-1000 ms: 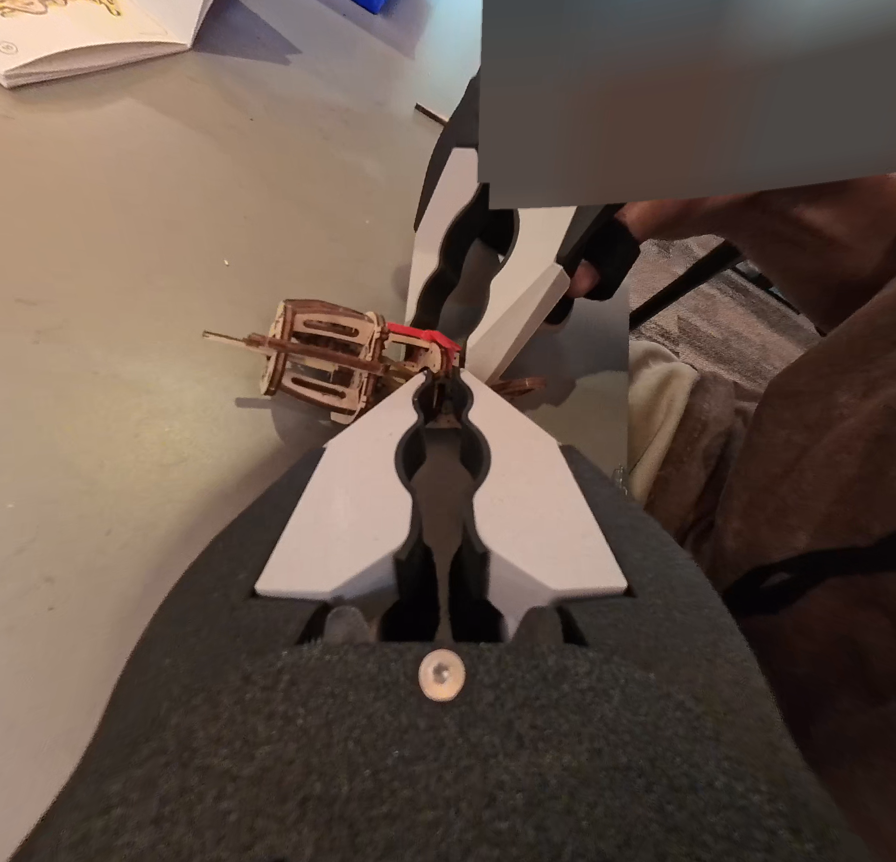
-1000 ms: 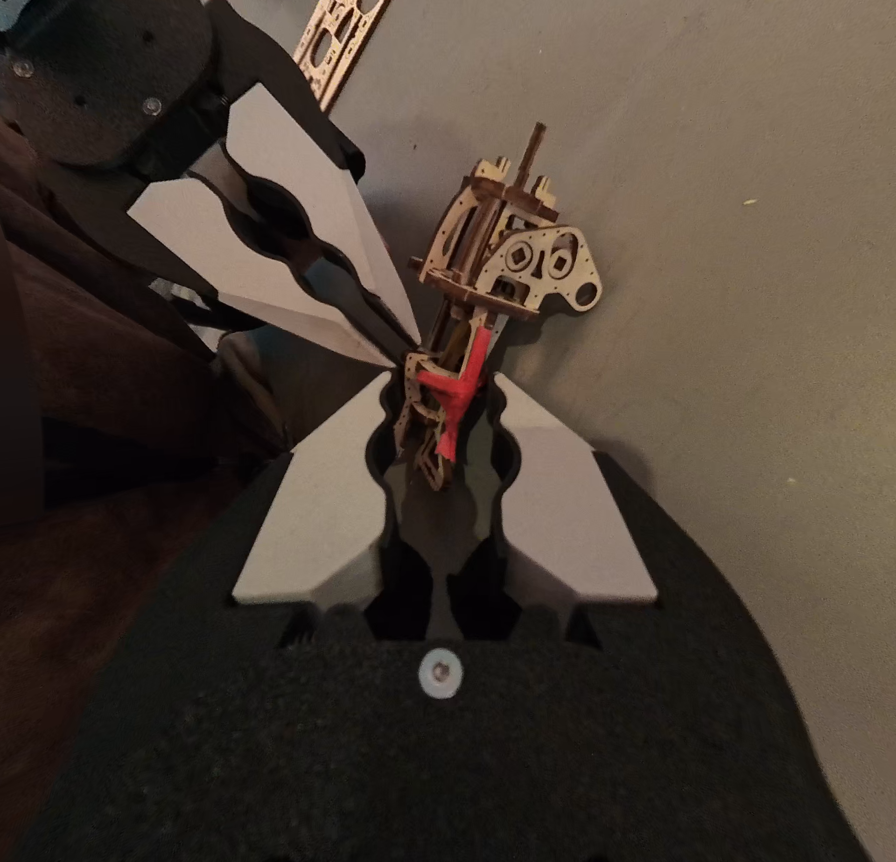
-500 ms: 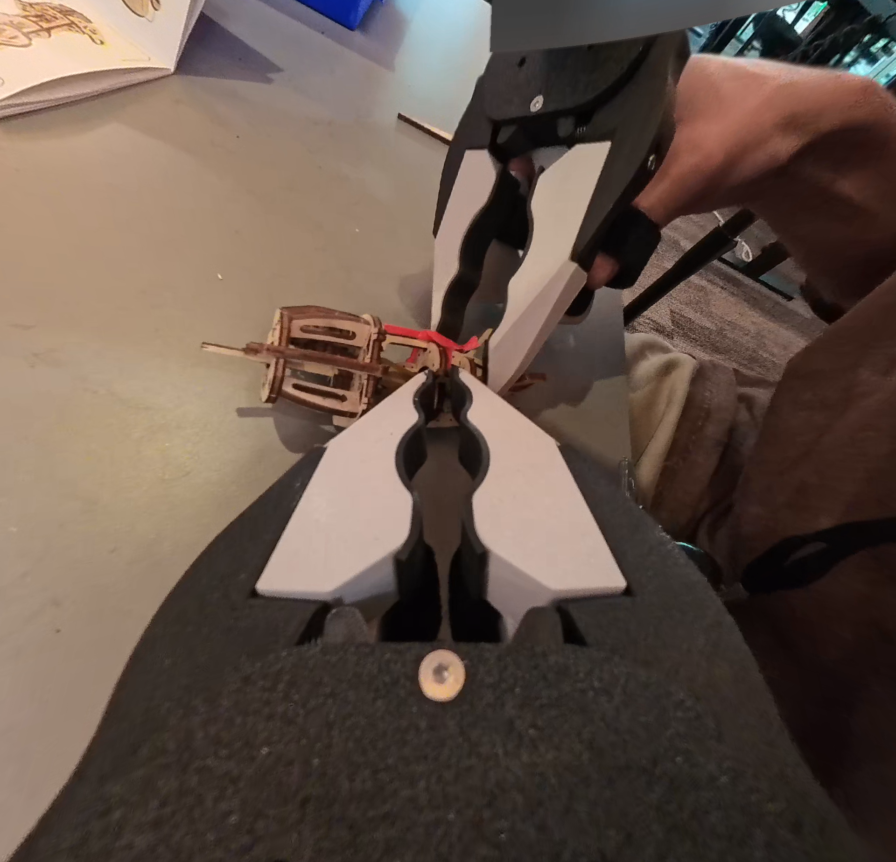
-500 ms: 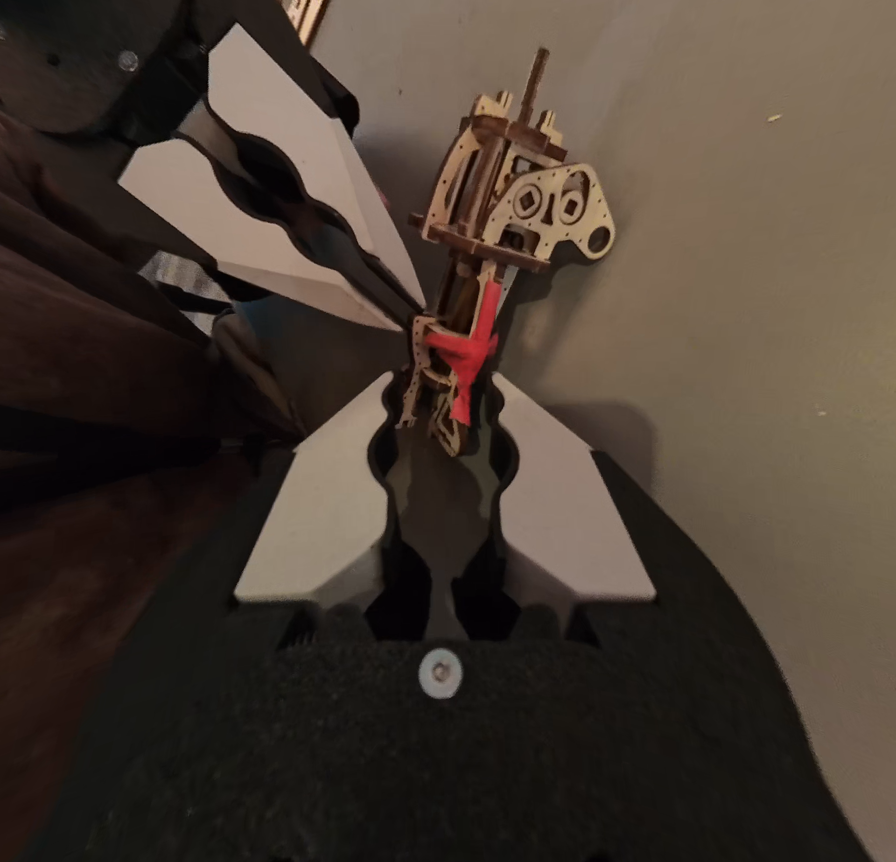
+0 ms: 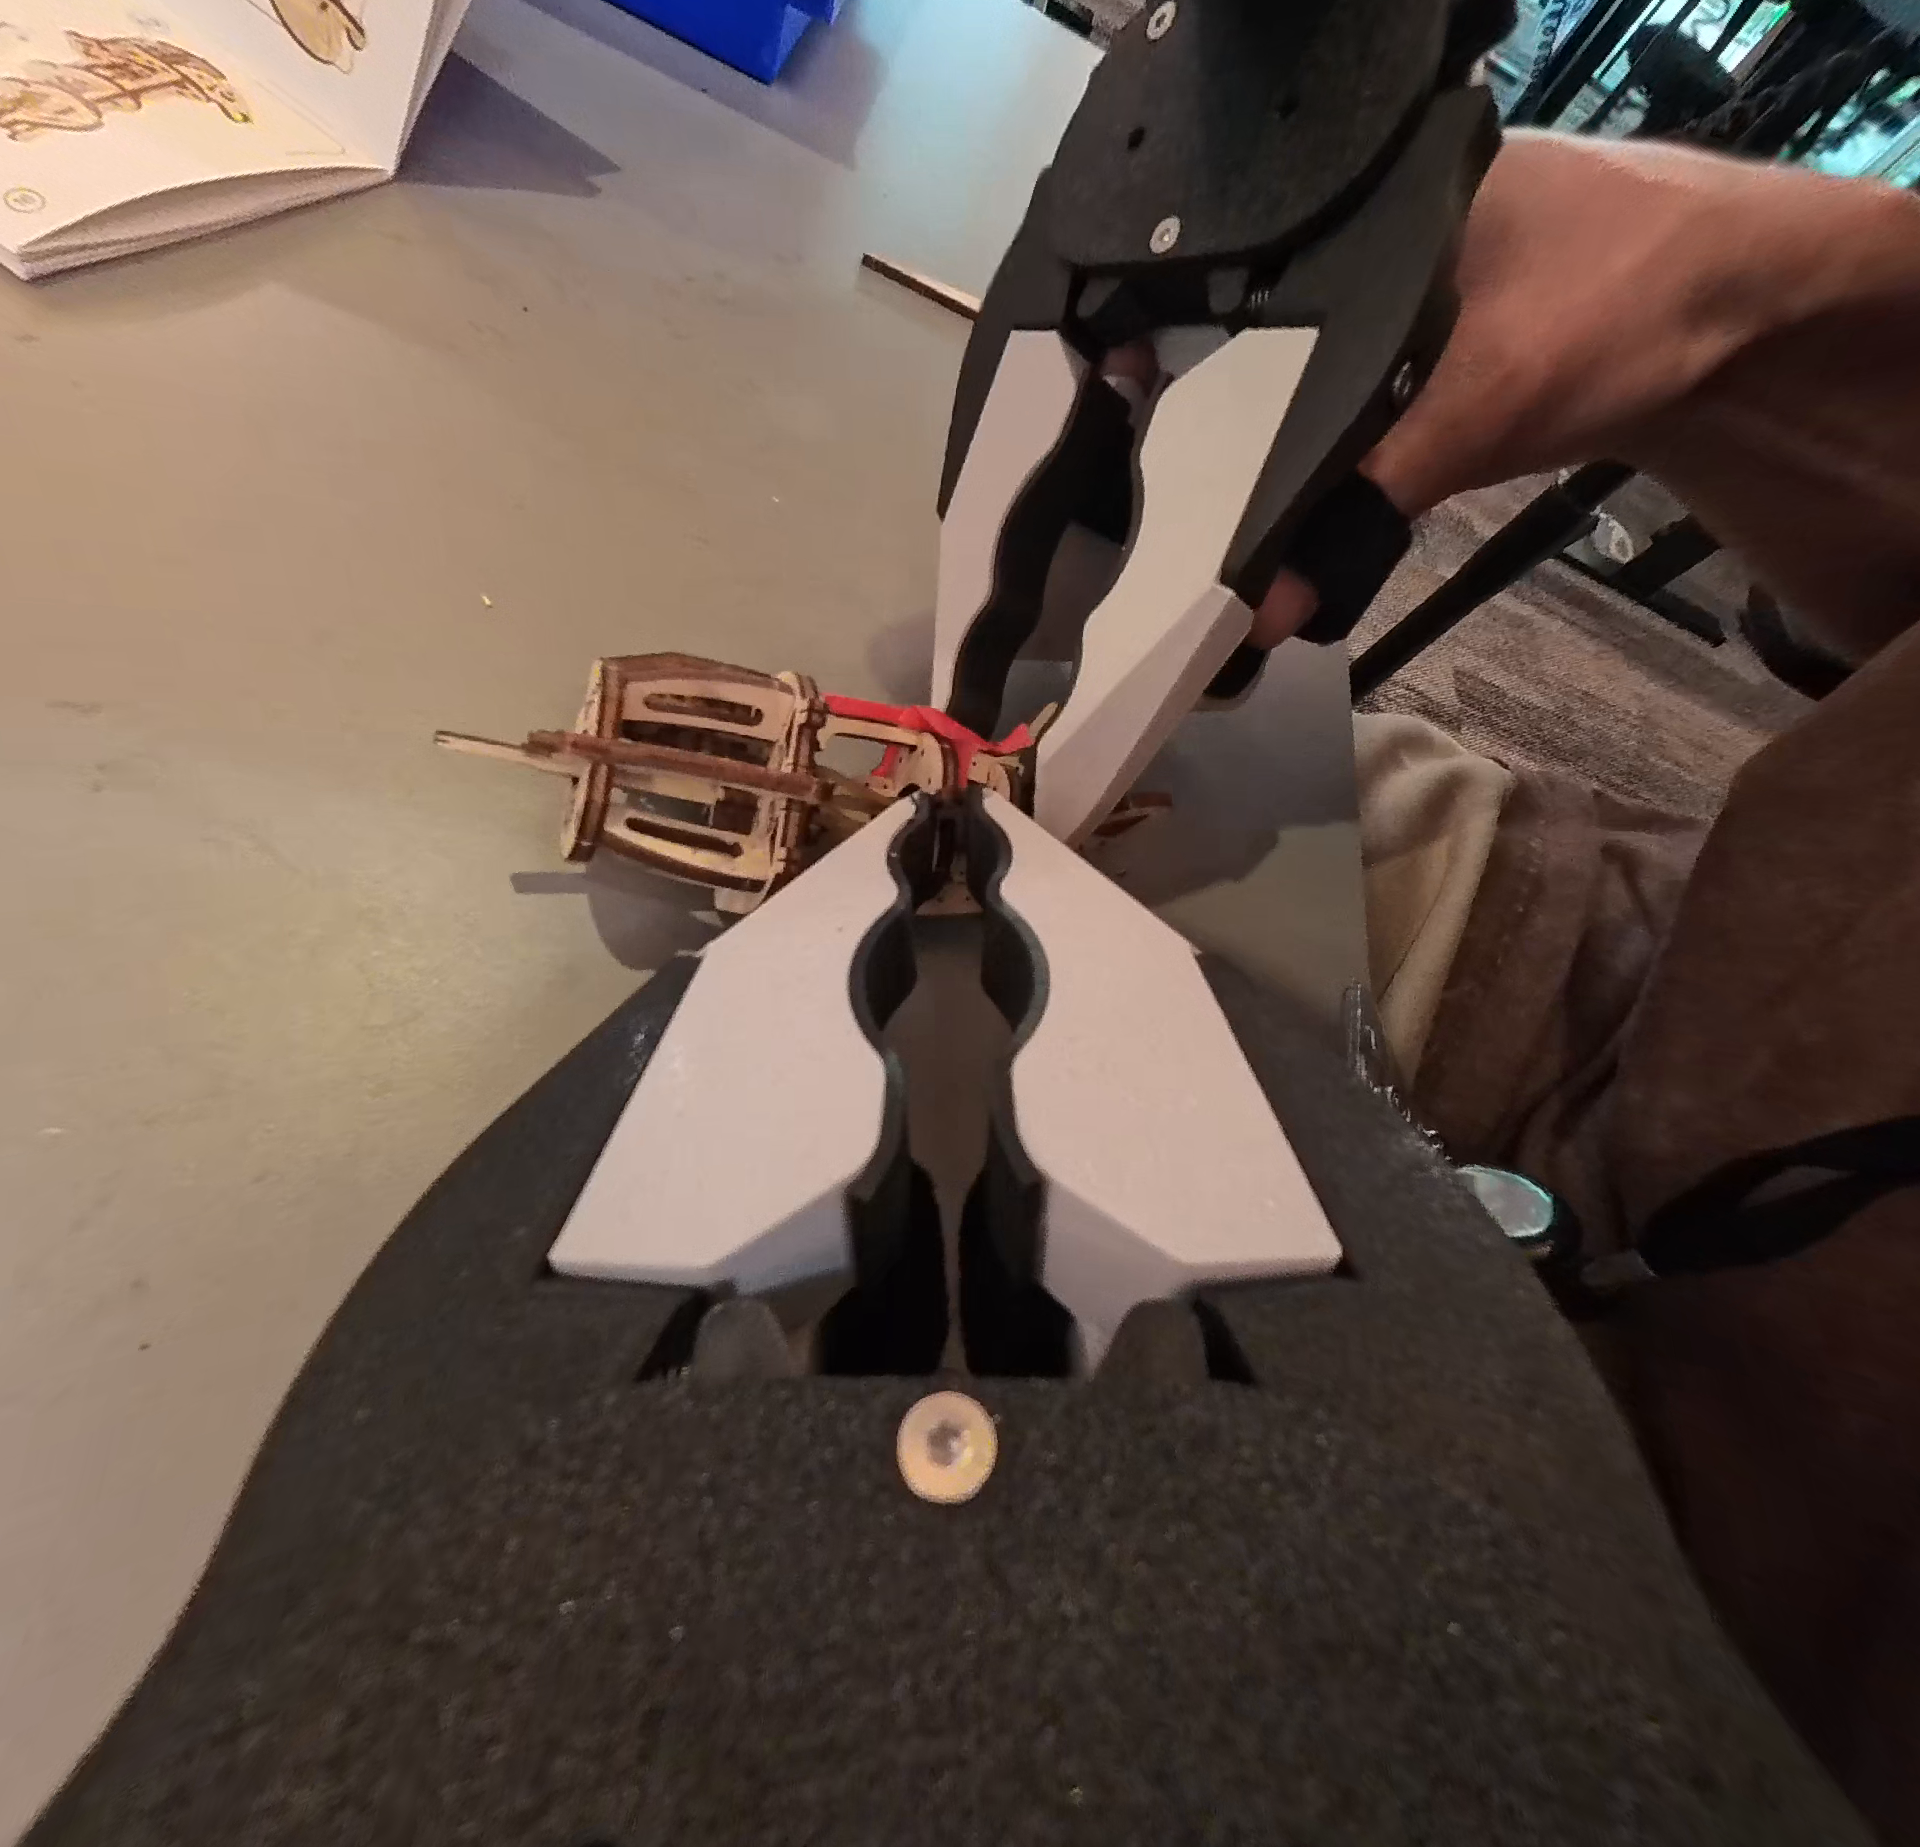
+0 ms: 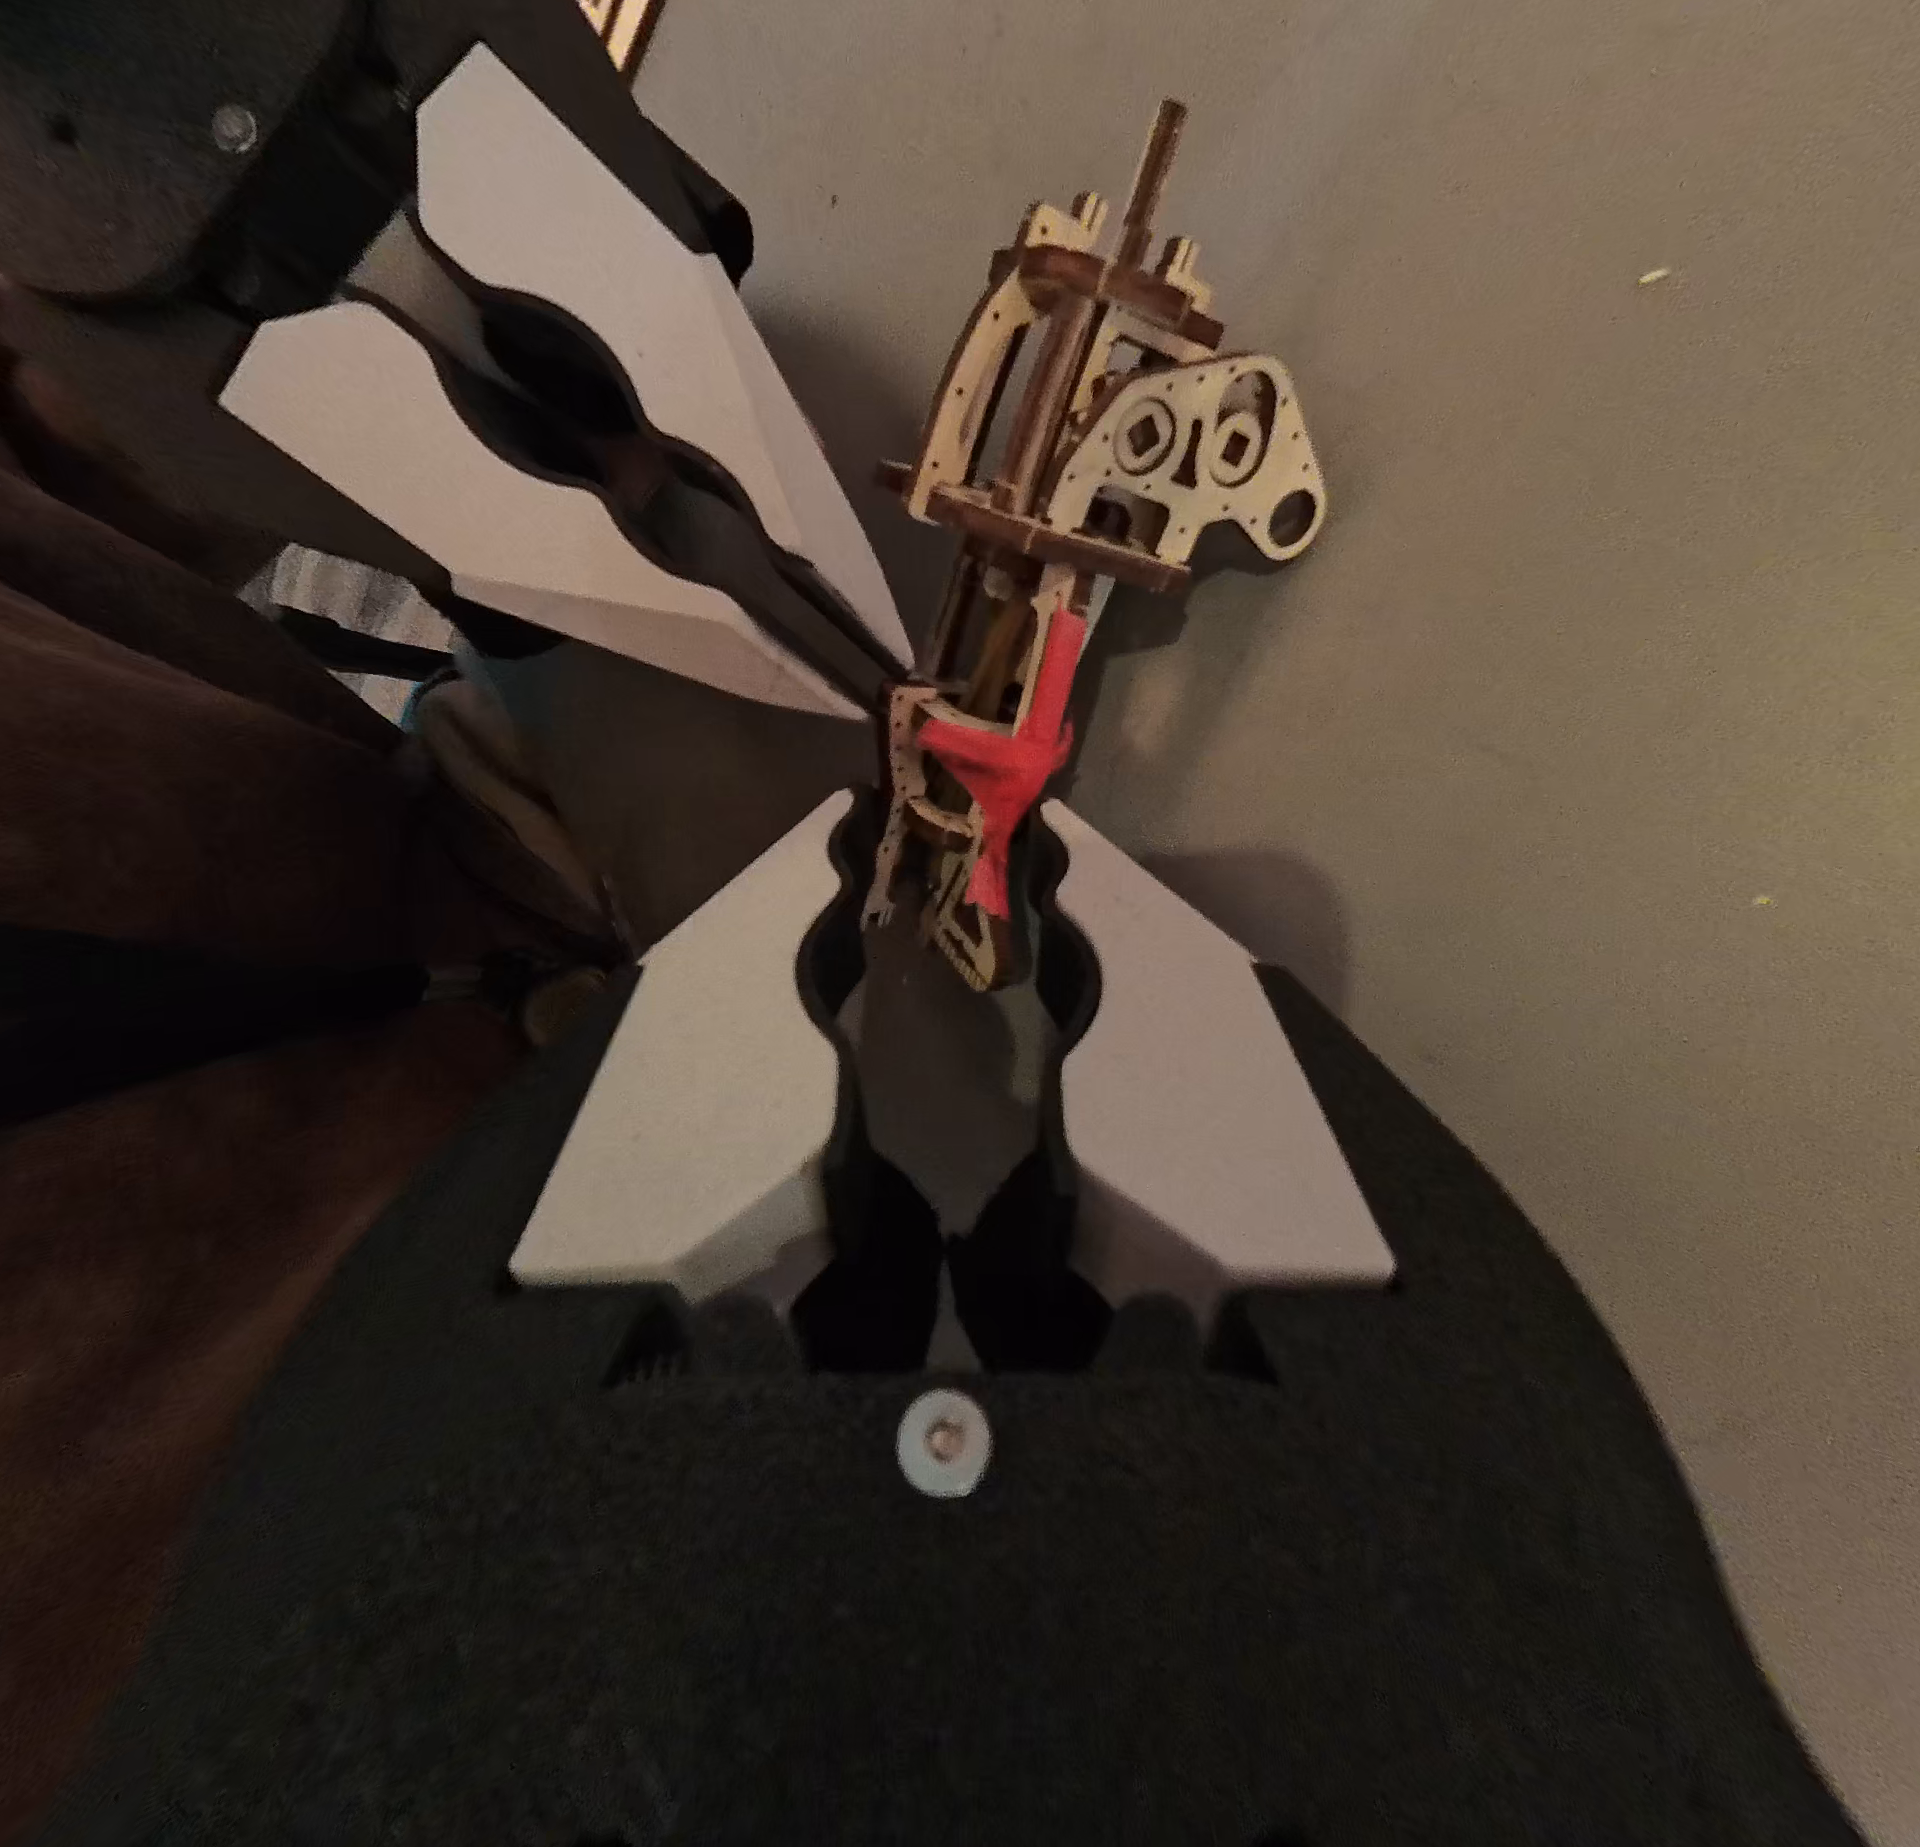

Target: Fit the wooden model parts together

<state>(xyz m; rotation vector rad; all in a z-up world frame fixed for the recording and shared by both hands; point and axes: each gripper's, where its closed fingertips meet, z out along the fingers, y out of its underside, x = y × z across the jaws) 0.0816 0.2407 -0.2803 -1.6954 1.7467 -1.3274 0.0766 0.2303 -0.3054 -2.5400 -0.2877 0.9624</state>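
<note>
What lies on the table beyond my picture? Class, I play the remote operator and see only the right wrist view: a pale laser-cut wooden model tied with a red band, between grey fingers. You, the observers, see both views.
Observer: An open white paper booklet with drawings lies at the far side of the grey table.
Operator: Anything beside it?
Observer: A blue plastic bin stands to its right, farther back.
Operator: What holds the right gripper?
Observer: A bare hand grips its black body from the right side of the left wrist view.
</note>
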